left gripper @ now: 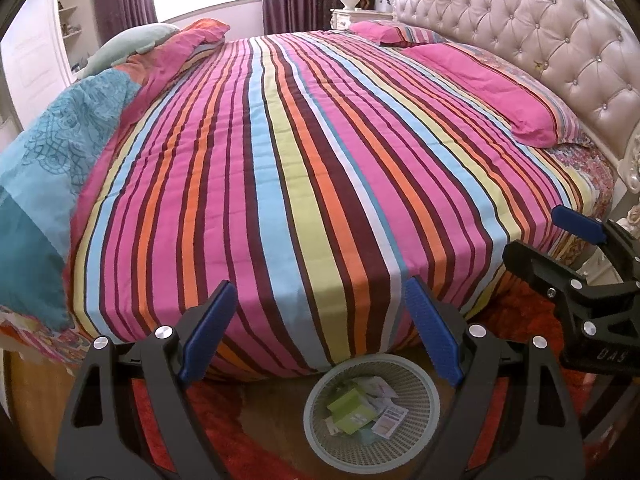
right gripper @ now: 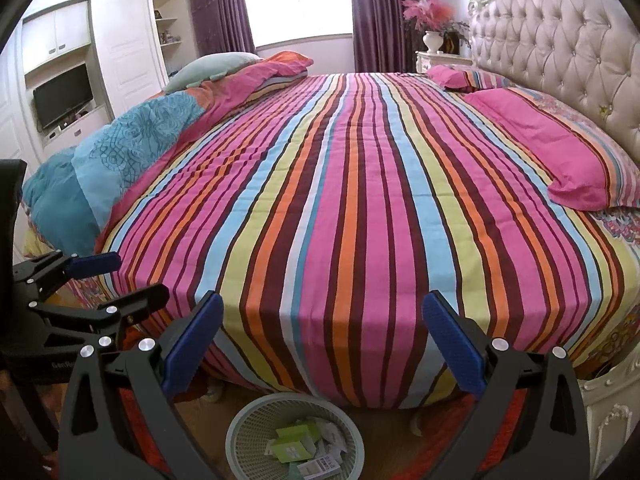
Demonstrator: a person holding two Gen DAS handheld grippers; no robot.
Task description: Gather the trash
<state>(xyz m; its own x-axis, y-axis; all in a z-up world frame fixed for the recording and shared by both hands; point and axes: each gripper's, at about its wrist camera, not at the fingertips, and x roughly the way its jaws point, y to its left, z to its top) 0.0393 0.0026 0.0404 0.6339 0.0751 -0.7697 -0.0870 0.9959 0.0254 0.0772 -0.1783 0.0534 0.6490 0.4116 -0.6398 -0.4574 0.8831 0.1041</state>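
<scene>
A pale green mesh waste basket [left gripper: 424,396] stands on the floor at the foot of the bed's near side; it also shows in the right wrist view [right gripper: 244,432]. Inside lie green boxes [left gripper: 352,410] [right gripper: 294,444] and white paper packets [left gripper: 390,420] [right gripper: 326,460]. My left gripper [left gripper: 322,320] is open and empty, held above the basket. My right gripper [right gripper: 322,338] is open and empty, beside it on the right, also above the basket. Each gripper shows in the other's view: the right gripper [left gripper: 560,240] and the left gripper [right gripper: 120,278].
A bed with a striped cover [left gripper: 304,168] fills both views. Pink pillows [left gripper: 488,92] lie by the tufted headboard [left gripper: 540,32]. A folded blue and pink duvet [left gripper: 60,148] lies along the left. A red rug [left gripper: 224,404] is underfoot. Wardrobe and TV [right gripper: 64,94] stand at far left.
</scene>
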